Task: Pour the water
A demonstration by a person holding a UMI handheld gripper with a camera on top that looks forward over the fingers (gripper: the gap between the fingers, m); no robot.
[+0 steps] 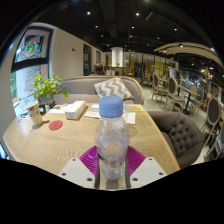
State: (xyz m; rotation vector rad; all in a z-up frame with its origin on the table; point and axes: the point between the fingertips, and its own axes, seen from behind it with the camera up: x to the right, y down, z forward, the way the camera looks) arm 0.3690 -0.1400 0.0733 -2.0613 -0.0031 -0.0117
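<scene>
A clear plastic water bottle (111,140) with a light blue cap (111,105) stands upright between my gripper's fingers. The magenta pads (91,158) press against both of its sides, so my gripper (111,163) is shut on it. The bottle seems held over the near part of a round wooden table (60,140). I see no cup or glass on the table; the bottle hides the part straight ahead.
On the table lie a white tissue box (73,109), a red coaster (55,126), papers (128,116) and a potted plant (42,92) at the left. A grey sofa (80,88) with a striped cushion (113,88) stands behind, a tufted armchair (183,130) at the right.
</scene>
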